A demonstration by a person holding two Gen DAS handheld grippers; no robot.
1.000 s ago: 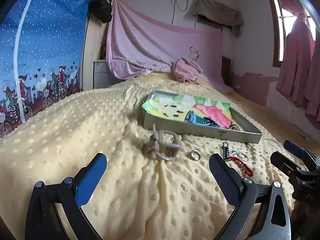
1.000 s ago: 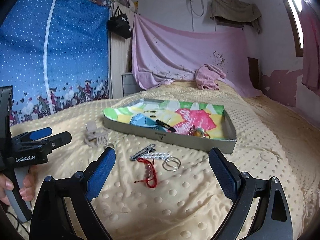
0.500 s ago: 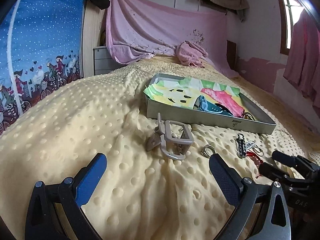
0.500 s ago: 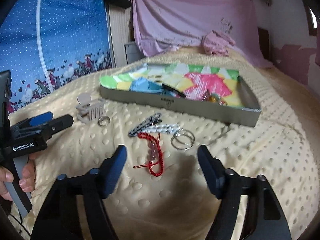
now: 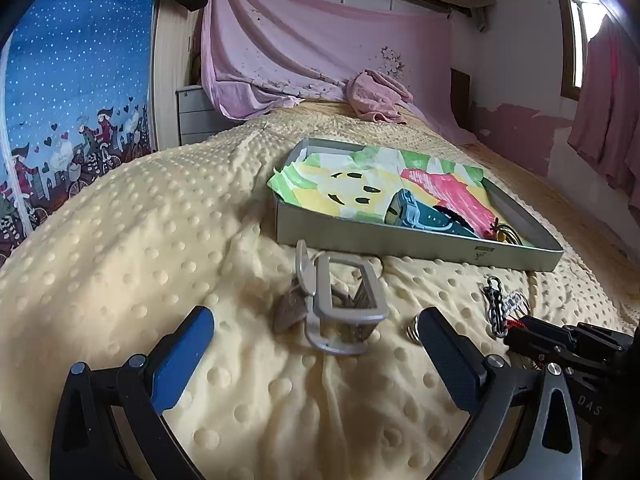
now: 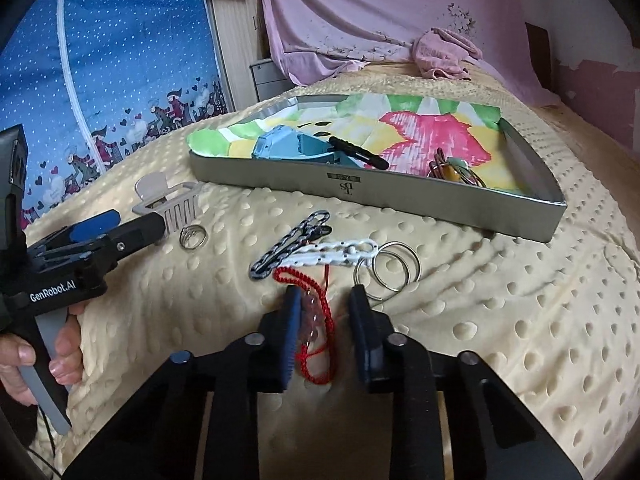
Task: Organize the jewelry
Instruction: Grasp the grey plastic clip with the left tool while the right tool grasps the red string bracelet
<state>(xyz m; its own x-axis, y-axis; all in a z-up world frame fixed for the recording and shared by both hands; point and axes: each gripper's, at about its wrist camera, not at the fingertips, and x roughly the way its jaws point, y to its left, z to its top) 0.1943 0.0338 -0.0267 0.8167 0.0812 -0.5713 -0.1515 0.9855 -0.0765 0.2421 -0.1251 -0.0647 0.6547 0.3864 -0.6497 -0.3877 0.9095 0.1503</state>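
Fingers of the right gripper point(image 6: 326, 320) half-spread, straddling the red beaded cord bracelet point(image 6: 316, 316); closing here could snag soft yellow dotted bedspread point(image 6: 500, 320). Left gripper point(image 5: 316, 356) wide apart.

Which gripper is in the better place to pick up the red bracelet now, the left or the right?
The right gripper. Its open fingers already straddle the red bracelet on the blanket. The left gripper is open in front of the hair claw clip, off to the side.
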